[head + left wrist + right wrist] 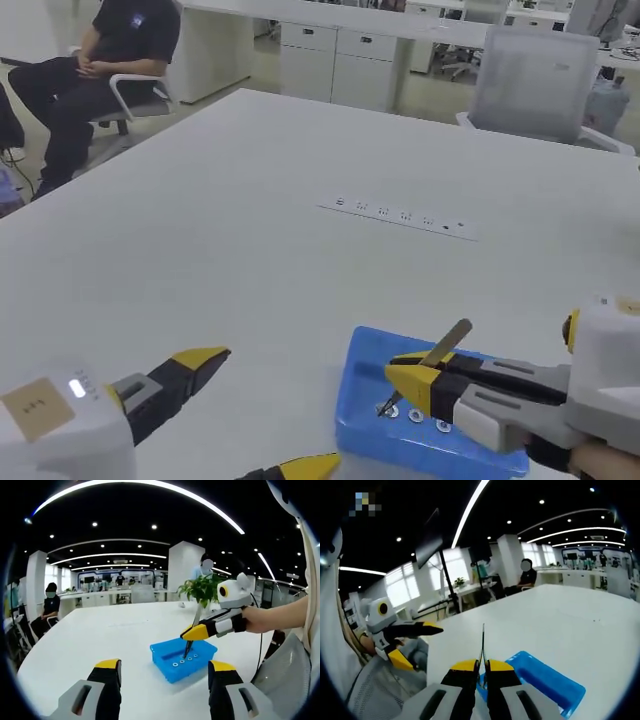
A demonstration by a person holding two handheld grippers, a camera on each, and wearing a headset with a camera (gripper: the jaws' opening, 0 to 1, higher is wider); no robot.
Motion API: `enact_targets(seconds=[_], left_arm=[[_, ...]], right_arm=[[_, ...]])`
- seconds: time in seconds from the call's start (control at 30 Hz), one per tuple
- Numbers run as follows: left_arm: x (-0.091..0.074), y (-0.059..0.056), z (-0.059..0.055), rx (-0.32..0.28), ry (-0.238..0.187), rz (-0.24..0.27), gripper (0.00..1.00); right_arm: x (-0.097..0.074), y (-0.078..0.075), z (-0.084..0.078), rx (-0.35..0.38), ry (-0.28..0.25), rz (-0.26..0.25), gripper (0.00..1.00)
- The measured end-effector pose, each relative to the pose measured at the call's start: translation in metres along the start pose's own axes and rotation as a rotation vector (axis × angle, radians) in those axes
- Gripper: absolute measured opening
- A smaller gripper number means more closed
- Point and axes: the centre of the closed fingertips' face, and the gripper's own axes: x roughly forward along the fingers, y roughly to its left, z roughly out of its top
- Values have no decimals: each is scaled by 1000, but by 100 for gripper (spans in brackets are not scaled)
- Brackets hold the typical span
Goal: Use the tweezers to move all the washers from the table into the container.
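- Washers (416,415) lay in a short row on the floor of the blue container (400,447), just below and ahead of the right gripper (400,375). At least three could be counted from the head view.
- That right gripper was clenched on the tweezers (448,343). In its own view the jaws stood pressed together around the thin blades (483,642), which ran straight out past the jaw tips.
- The tweezers slanted down from the jaws with their points inside the container, at or just beside the nearest washer. Whether the points pinched a washer was too small to tell.
- The left gripper (165,665) was released, its jaws wide apart and grasping nothing. The container (170,672) sat just ahead of it, framed between the two jaws.
- Judged from this, the step in hand was a drop-off: the tweezers were over the container floor, placed to let a washer go.
- The next move would call for easing the squeeze so any held washer fell flat, then lifting the points straight up clear of the container wall.
- After that the bare table (250,200) beside the grippers would need checking; whether any washers remained on it could not be told.
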Motion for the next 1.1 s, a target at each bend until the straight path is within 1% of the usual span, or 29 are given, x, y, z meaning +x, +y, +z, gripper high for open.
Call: enact_targets(seconds=[0.27,0.43,0.57,0.7,0.83,0.93,1.1], left_arm=[[0,0,1,-3,-2,2,71],[0,0,1,-5,-3,0,70],[0,-1,2,-6,-4,-1,70],[0,-1,2,-7,-5,-1,70],[0,-1,2,-7,-4,0,70],[-1,0,2,-7,-3,3,70],[-1,0,1,-8,-2,2,69]], right_arm=[[10,-10,7,-10,12,-13,3],[15,-20,6,-18,36,-37,3],[19,-27,0,-3,65,-54,3],[22,-29,-3,7,71,-45,3],[27,-35,-13,1,109,-56,3],[30,-39,-17,16,119,-57,3],[39,-41,-23,7,140,-54,3]])
